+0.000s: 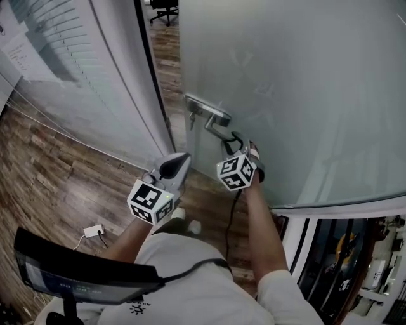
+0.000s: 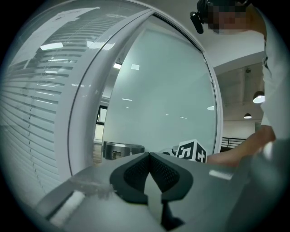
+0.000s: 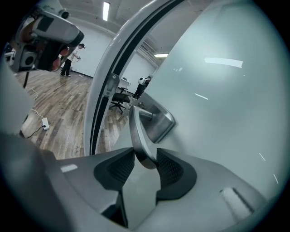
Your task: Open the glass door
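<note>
The frosted glass door (image 1: 304,95) stands ajar, with a strip of wooden floor showing between its edge and the frame. Its metal lever handle (image 1: 216,130) hangs from a steel plate (image 1: 206,109). My right gripper (image 1: 236,143) is at the lever's free end. In the right gripper view the lever (image 3: 138,136) runs down between the two pads, and my right gripper (image 3: 145,163) is shut on its tip. My left gripper (image 1: 181,159) hangs to the left of the door edge, shut and empty. In its own view the left gripper (image 2: 149,156) points at the door (image 2: 167,90) and the plate (image 2: 122,149).
A white door frame (image 1: 149,70) and a glass wall with blinds (image 1: 70,70) stand to the left. A white power strip (image 1: 95,230) lies on the wooden floor. An office chair (image 1: 165,9) is beyond the gap. A person (image 3: 70,59) stands far off.
</note>
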`<action>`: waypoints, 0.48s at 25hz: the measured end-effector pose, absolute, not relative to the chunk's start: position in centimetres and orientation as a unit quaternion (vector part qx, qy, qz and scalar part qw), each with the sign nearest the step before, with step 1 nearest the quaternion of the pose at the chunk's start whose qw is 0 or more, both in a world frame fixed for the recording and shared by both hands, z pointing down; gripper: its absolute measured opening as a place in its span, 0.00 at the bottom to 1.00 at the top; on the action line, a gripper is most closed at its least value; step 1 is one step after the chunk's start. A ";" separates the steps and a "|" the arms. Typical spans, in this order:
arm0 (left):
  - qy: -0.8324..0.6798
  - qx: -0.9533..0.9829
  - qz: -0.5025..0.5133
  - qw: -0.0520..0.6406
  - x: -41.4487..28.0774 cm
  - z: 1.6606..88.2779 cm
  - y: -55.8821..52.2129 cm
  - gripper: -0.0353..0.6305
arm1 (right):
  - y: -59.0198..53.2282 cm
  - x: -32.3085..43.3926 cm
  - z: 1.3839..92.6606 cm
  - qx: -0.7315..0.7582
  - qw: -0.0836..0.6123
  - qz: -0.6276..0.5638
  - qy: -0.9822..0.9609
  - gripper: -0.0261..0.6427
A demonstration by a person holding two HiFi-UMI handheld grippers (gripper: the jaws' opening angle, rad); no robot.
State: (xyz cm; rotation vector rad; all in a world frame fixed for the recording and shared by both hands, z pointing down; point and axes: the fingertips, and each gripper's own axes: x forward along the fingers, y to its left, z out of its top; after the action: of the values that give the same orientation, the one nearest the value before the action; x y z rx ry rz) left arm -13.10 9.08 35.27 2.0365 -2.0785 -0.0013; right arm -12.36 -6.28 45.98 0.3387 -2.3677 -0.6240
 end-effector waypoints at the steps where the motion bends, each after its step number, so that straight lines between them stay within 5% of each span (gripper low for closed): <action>1: -0.707 0.697 0.001 0.115 -13.1 35.3 8.8 0.06 | -6.5 -12.5 45.8 0.129 0.329 -0.243 -0.903 0.28; 12: -0.651 0.752 0.001 0.102 -11.3 36.3 9.9 0.06 | -2.9 -12.0 44.6 0.143 0.333 -0.277 -0.890 0.28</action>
State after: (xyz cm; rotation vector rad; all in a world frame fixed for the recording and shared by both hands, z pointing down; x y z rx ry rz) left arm -11.28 9.86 36.32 2.2202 -1.9228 0.0031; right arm -11.98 -2.94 44.63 0.3743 -2.3246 -0.7232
